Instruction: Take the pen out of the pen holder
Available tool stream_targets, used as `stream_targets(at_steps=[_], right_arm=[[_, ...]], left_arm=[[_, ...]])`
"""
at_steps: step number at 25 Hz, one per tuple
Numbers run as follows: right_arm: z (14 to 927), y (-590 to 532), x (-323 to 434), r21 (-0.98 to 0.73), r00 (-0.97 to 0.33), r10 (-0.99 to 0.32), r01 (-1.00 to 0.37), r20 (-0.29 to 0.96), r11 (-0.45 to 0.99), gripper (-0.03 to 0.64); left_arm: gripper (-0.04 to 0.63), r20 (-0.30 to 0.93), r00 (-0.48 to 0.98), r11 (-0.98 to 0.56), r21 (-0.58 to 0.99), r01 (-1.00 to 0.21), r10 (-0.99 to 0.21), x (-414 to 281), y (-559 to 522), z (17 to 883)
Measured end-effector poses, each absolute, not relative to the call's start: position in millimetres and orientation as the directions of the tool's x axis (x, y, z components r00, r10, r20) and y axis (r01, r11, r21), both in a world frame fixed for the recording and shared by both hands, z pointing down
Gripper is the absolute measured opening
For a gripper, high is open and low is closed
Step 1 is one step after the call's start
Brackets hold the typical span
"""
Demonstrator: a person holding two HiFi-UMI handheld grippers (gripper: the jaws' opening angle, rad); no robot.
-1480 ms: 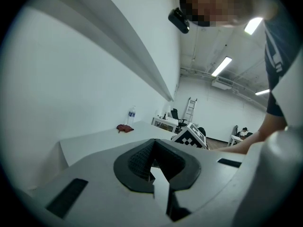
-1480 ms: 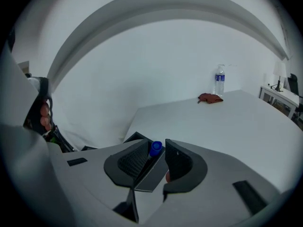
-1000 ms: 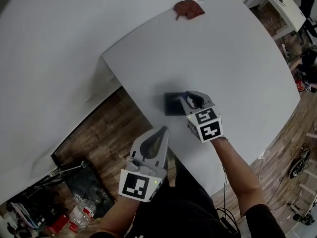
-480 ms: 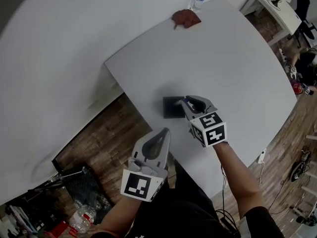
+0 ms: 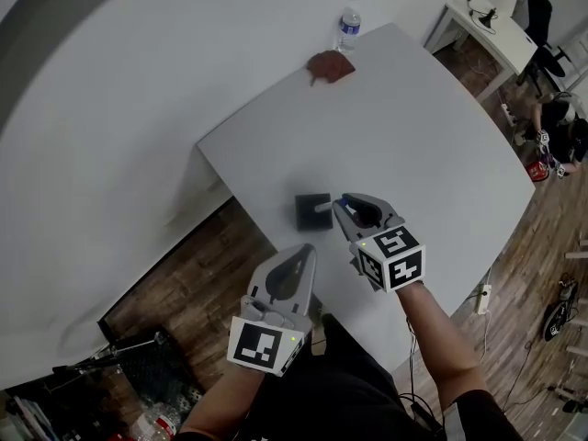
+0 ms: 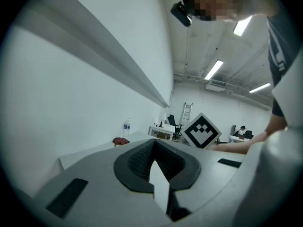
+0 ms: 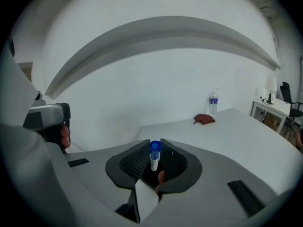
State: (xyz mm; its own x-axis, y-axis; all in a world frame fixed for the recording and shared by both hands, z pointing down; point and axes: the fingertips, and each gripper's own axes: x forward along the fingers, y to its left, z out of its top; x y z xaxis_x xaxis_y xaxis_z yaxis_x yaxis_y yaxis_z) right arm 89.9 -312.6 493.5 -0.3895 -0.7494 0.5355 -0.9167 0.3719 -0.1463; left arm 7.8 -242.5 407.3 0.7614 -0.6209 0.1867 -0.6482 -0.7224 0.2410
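right gripper view: pen clamped, lift-out in hand

the right tool (image 5: 344, 206) was closed on the blue-capped pen (image 7: 154, 156), held upright at the dark pen holder (image 5: 308, 217) on the tabletop (image 5: 432, 136). whether the pen's tip was still inside was unclear. the left tool (image 6: 154, 145) hung shut and empty, near the holder, off the tabletop's edge. the next move likely called for a straight upward pull.

Head camera looks steeply down on the table (image 5: 418, 127). Both hand-held cameras sit low, sharing the far bottle (image 7: 213, 102).

Blue-capped white pen (image 7: 154, 155) upright by black pen holder (image 5: 310, 215).
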Motion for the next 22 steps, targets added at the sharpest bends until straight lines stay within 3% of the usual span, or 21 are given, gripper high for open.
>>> stream_targets(at_steps=[22], right_arm=[[353.4, -250.0, 77.5, -0.096, -0.393, -0.851, -0.918, 0.349, 0.385, 0.072]], left_arm=[[0.007, 0.059, 0.814, -0.797, 0.175, -0.578, -0.578, 15.1, -208.2, 339.2]])
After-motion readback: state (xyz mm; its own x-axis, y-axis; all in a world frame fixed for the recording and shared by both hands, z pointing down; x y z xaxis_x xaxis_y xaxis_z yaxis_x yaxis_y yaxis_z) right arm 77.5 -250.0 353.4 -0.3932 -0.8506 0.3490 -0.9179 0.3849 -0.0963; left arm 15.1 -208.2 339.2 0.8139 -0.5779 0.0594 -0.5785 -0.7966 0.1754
